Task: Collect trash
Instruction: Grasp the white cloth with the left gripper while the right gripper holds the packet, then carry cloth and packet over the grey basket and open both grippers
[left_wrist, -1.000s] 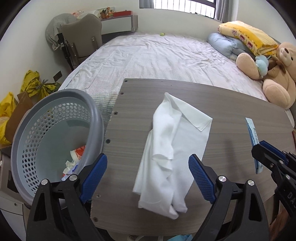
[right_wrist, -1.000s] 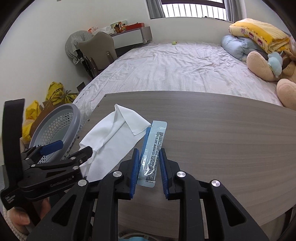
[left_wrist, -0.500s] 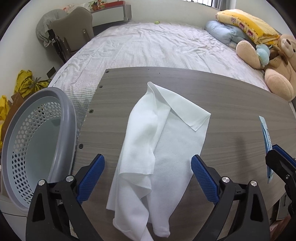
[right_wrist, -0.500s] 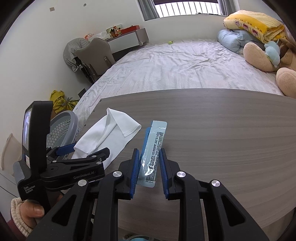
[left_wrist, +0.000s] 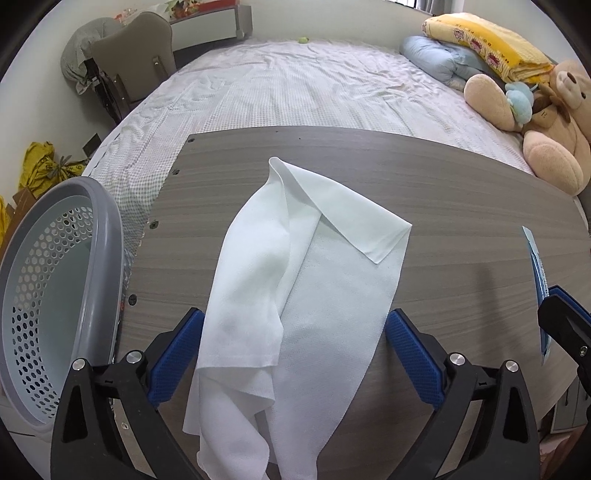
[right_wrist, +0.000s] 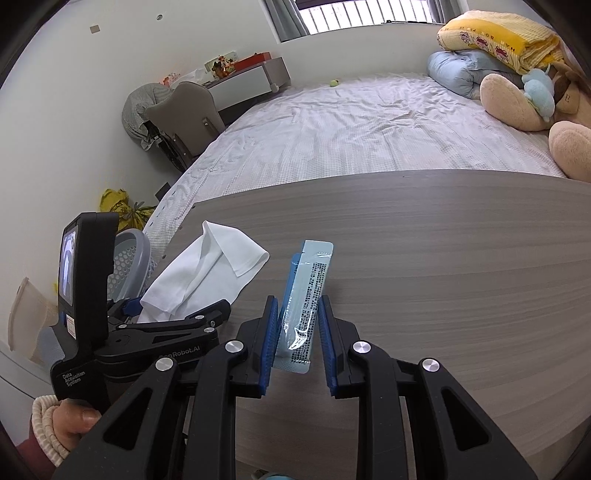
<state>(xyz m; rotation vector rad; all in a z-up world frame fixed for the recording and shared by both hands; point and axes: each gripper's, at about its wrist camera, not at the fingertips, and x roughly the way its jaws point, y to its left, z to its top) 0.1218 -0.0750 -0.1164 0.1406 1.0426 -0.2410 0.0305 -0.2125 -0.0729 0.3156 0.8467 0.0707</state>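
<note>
Since a second ago: my left gripper has come forward over the table; the white cloth now fills the gap between its blue pads, and the basket has slid to the left edge of that view, its floor and the scraps seen earlier out of sight. The right gripper's hold is unchanged.

Container: grey perforated basket, beside the table's left edge; only wall and rim show, contents cannot be told.

Left gripper: fingers spread wide, one pad at each side of the cloth's near end, which drapes over the table's front edge.

Right gripper: fingers narrow, clamped on the blue sachet, held upright above the table.
</note>
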